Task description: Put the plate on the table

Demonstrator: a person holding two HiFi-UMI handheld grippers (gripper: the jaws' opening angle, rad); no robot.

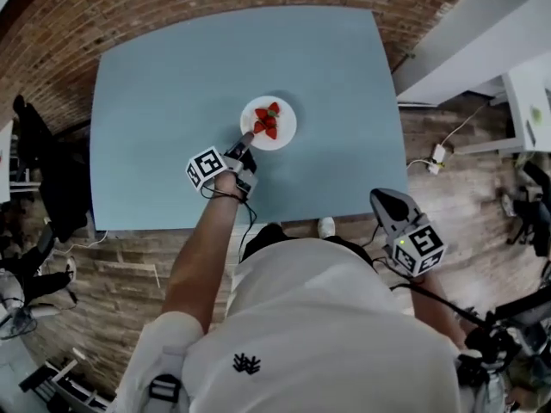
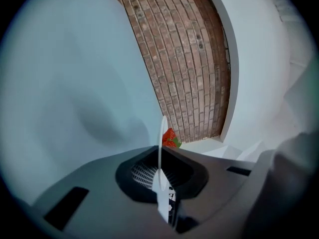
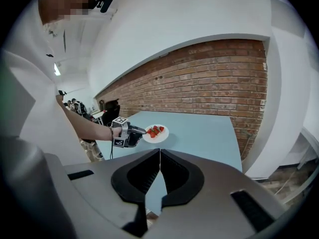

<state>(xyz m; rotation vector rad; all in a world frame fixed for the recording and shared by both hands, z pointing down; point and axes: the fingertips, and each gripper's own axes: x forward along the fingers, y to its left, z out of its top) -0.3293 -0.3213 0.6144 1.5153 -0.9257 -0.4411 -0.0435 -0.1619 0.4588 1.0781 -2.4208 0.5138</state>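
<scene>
Head view | left tongs point(image 1: 247, 136) clench plate point(image 1: 286, 128) rim (strawberries point(image 1: 267, 121) aboard) | right tongs point(image 1: 382, 197) closed, empty

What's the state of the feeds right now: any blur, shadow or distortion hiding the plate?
Head view: fisheye bows the table edges, plate and strawberries sharp, floor at right smeared. Left gripper view: plate edge-on, a thin white line between the fingers, soft shadow on the table beside it. Right gripper view: brick wall curved, plate small but clear.

We wear a white short-sleeved shirt point(image 1: 318, 334) — black emblem point(image 1: 247, 365) | our left gripper point(image 1: 247, 138) and right gripper point(image 3: 159, 151): grey, black-and-white marker cubes point(image 1: 207, 167) | black cable point(image 1: 250, 220)
</scene>
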